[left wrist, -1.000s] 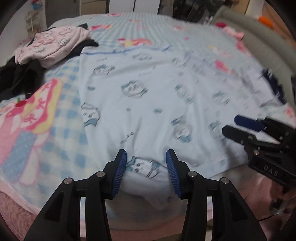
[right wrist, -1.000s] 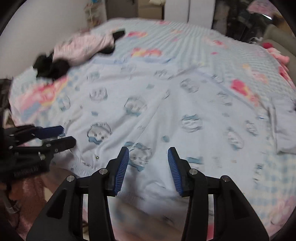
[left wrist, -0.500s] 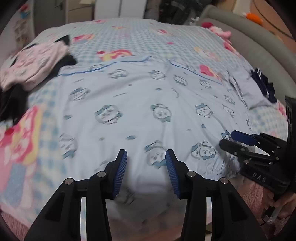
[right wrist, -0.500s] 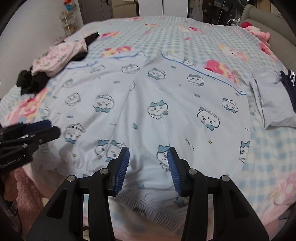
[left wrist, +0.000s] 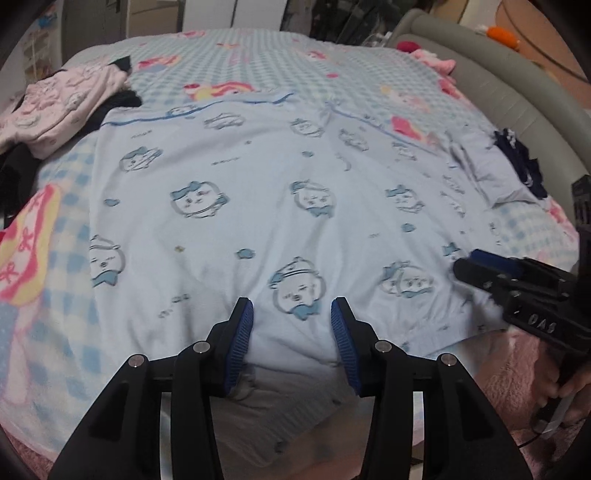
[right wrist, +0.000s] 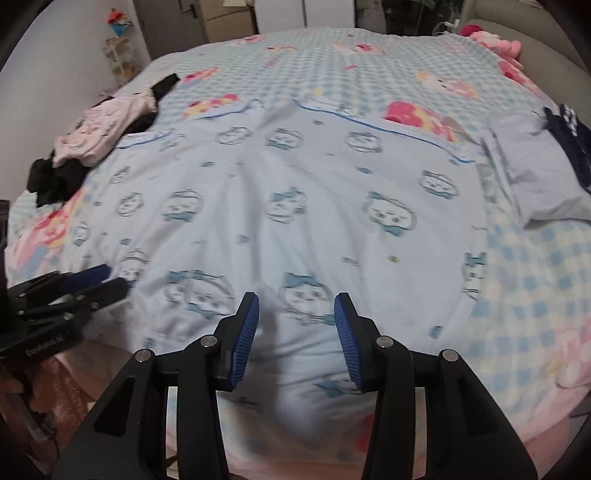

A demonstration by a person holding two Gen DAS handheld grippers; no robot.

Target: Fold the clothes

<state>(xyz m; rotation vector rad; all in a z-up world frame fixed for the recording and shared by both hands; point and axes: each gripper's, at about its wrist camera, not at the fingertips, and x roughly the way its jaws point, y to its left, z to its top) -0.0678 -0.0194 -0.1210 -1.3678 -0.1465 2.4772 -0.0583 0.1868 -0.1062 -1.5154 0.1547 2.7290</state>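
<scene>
Hanging over the near hem of a pale blue printed garment (left wrist: pixel 280 206), the left gripper (left wrist: pixel 291 325) has its blue pads wide apart with cloth between them but not pinched. The right gripper (right wrist: pixel 295 317) is likewise spread wide above the same hem. The garment lies flat ahead of both claws, spread across a checked blue bedsheet (right wrist: pixel 369 62).

The left view alone shows the right gripper from the side, off to its right at the hem, and a grey padded bed edge (left wrist: pixel 517 92) far right. The right view alone shows the left gripper low at its left and a white wall (right wrist: pixel 55 74) beyond.

Further ahead, to the left, sits a pink and black clothes pile (right wrist: pixel 92 136); to the right, a folded light blue piece (right wrist: pixel 535 173) with a dark navy item (right wrist: pixel 569 136) beside it. Beyond the bed, cabinet doors (right wrist: pixel 280 14) stand.
</scene>
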